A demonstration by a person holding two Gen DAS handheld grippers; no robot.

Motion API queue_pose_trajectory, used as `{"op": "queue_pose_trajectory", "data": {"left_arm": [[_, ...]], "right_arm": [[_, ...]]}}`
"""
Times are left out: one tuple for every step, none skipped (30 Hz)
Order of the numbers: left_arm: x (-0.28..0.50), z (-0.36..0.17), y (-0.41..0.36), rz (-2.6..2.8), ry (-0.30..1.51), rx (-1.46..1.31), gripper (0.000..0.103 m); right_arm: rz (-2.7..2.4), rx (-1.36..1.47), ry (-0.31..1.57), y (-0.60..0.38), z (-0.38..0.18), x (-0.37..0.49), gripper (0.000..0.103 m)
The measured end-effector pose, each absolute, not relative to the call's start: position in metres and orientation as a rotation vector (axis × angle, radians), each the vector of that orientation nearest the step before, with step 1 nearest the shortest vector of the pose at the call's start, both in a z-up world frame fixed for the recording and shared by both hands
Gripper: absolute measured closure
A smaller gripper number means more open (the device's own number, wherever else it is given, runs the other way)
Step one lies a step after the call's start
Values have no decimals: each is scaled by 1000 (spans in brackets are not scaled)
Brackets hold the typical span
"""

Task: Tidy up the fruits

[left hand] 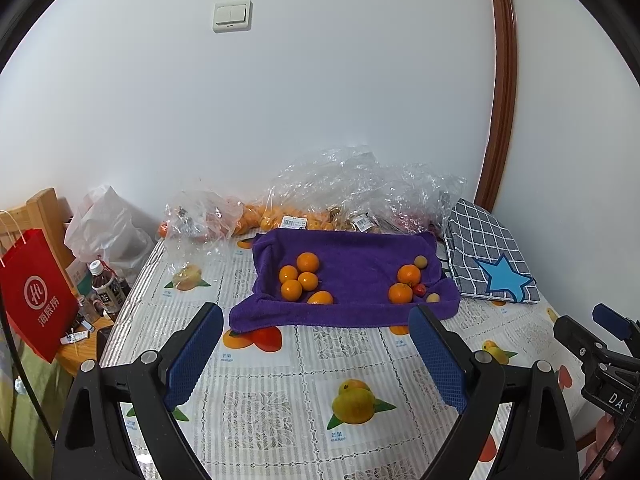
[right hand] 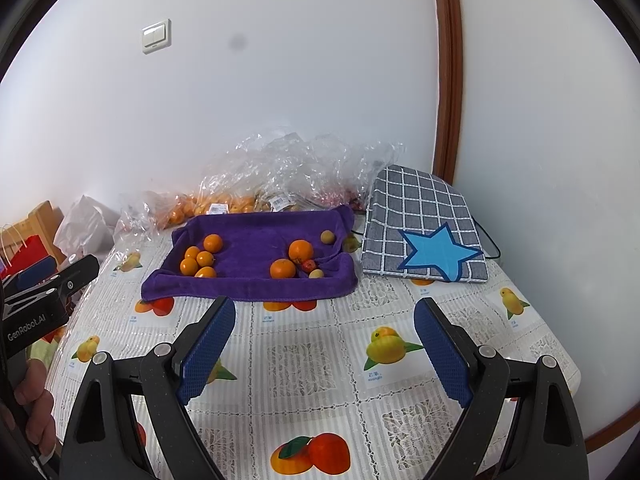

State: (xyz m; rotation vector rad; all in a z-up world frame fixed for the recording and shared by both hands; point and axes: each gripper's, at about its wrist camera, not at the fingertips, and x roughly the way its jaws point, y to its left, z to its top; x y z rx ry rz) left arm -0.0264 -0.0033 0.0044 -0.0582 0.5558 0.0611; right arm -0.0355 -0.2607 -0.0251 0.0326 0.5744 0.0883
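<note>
A purple towel (left hand: 352,312) (right hand: 256,288) lines a tray on the table. On its left lie several small oranges (left hand: 300,278) (right hand: 200,260). On its right sit two larger oranges (left hand: 404,284) (right hand: 292,260), a small red fruit (left hand: 419,289) (right hand: 307,265) and two pale round fruits (left hand: 420,261) (right hand: 327,236). My left gripper (left hand: 316,316) is open over the tablecloth in front of the towel, nothing between its fingers. My right gripper (right hand: 324,308) is also open and holds nothing, short of the towel's front edge. Each gripper shows at the edge of the other's view.
Clear plastic bags (left hand: 340,196) (right hand: 280,172) with more oranges lie behind the towel against the wall. A grey checked cloth with a blue star (left hand: 492,264) (right hand: 424,236) lies at the right. A red paper bag (left hand: 36,300) and bottles (left hand: 106,292) stand beyond the table's left edge.
</note>
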Motion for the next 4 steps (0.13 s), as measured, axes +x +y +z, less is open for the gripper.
{"op": "queue_pose_trajectory", "data": {"left_arm": [[-26,5,-3,63,555,-59,9],[-26,6,-3,61,553,-60,9],[-26,6,-3,55,550,-58,9],[-26,7,-4,55,550,-57,9]], "right_arm": [[89,31,574,-261,-25,-35,13],[88,30,573,-261,-25,-36,13],[87,29,573,-261,-25,-36,13],[87,31,573,-260,-25,-36,13]]}}
